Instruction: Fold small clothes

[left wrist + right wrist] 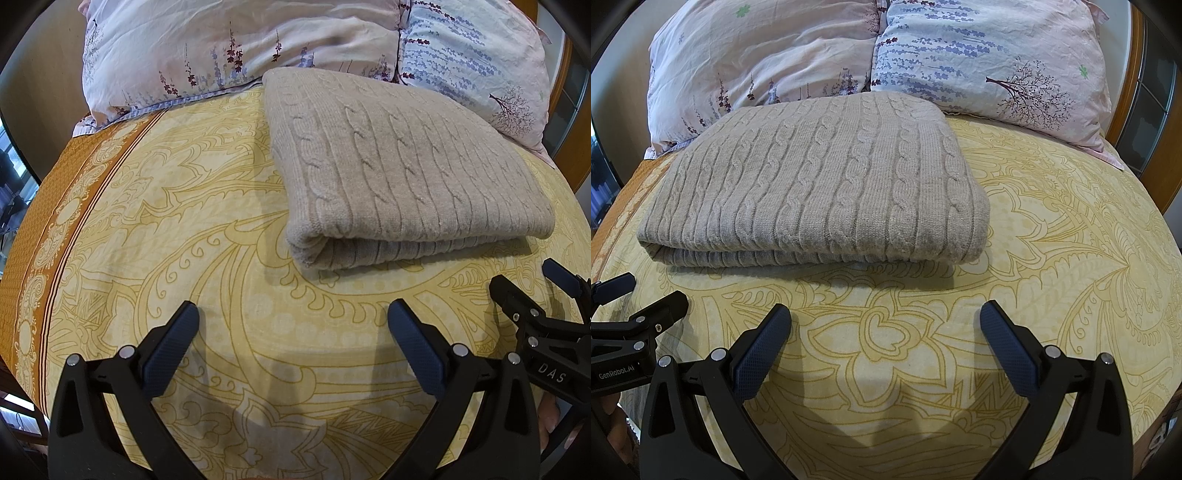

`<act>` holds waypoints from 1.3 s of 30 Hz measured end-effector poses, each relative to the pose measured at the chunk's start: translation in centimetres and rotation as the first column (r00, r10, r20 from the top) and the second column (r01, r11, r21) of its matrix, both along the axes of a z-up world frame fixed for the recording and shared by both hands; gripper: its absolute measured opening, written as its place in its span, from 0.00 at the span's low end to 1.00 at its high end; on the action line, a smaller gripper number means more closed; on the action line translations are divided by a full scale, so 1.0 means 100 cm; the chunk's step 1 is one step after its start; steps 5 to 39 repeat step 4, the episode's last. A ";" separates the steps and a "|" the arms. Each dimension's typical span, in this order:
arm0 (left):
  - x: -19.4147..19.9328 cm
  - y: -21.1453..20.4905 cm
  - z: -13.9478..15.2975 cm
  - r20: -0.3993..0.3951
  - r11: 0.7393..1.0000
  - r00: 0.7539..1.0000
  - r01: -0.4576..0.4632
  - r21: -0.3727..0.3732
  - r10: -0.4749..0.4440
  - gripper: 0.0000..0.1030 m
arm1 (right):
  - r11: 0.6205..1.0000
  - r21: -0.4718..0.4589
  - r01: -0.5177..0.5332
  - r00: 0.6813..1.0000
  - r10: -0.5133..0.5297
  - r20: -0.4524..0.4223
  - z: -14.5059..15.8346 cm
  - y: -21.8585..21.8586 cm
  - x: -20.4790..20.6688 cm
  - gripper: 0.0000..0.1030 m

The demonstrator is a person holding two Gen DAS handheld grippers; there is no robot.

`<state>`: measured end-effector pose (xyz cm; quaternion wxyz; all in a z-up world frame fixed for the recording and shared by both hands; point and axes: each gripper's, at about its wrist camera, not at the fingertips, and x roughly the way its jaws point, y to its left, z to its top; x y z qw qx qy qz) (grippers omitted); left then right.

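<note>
Left wrist: low over bed (258,332), facing pillows (221,44), left of sweater (406,177).
Right wrist: alongside, further right.
Shared: sweater, pillows.

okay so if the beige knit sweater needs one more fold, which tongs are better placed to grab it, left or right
Probably the right. Both tongs are open and empty, short of the folded sweater. In the right wrist view its near edge lies almost straight ahead; in the left view the sweater sits off to the right.

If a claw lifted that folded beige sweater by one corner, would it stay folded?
Probably not: the cable-knit sweater looks soft and thick, so its loosely stacked layers would likely sag open. Pushed, it would probably drag and bunch on the bedsheet, not slide.
</note>
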<state>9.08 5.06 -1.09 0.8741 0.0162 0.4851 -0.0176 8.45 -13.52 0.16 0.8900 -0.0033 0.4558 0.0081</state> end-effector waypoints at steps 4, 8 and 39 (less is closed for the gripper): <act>0.000 0.000 0.000 -0.001 1.000 1.000 0.000 0.000 0.000 0.98 | 1.000 0.000 0.000 1.000 0.000 0.000 0.000 0.000 0.000 0.99; 0.000 0.000 0.000 -0.001 1.000 1.000 0.000 0.000 0.000 0.98 | 1.000 0.000 0.000 1.000 0.000 0.000 0.000 0.000 0.000 0.99; 0.000 0.000 0.000 -0.001 1.000 1.000 0.000 0.000 0.000 0.98 | 1.000 0.000 0.000 1.000 0.000 0.000 0.000 0.000 0.000 0.99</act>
